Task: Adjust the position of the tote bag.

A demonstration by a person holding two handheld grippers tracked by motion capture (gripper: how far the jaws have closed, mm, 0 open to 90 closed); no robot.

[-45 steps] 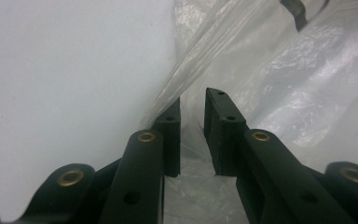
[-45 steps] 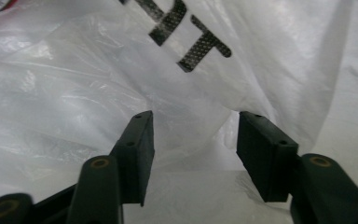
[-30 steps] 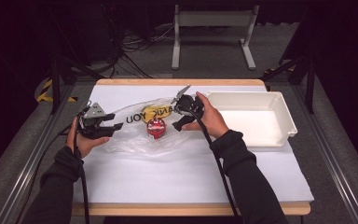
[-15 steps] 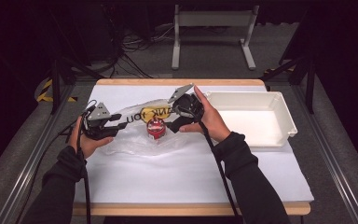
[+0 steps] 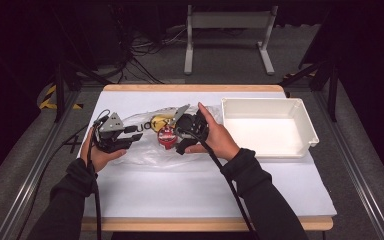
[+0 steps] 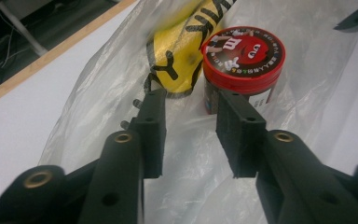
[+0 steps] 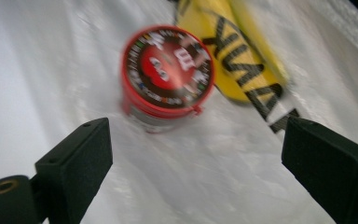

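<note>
A clear plastic bag [image 5: 145, 152] lies on the white table [image 5: 205, 190]. In it a red-lidded candy tub [image 5: 166, 136] stands upright beside a yellow packet [image 5: 157, 122] with black letters. My left gripper [image 5: 137, 137] points right at the bag's left part. Its jaws have narrowed and just parted a little again, and they stand open over the bag film [image 6: 98, 93], short of the tub [image 6: 243, 51]. My right gripper [image 5: 180, 131] hangs wide open just right of the tub. The right gripper view puts the tub [image 7: 168, 65] ahead of the jaws, not between them.
A white empty tray [image 5: 300, 107] sits at the right of the table, close to the right hand. The table's wooden edge [image 5: 190, 88] runs along the far side. A metal stand and cables are on the dark floor beyond.
My right gripper has moved left across the bag to the tub. The left gripper's jaws stand narrower than a second ago, and the hand has hardly shifted.
</note>
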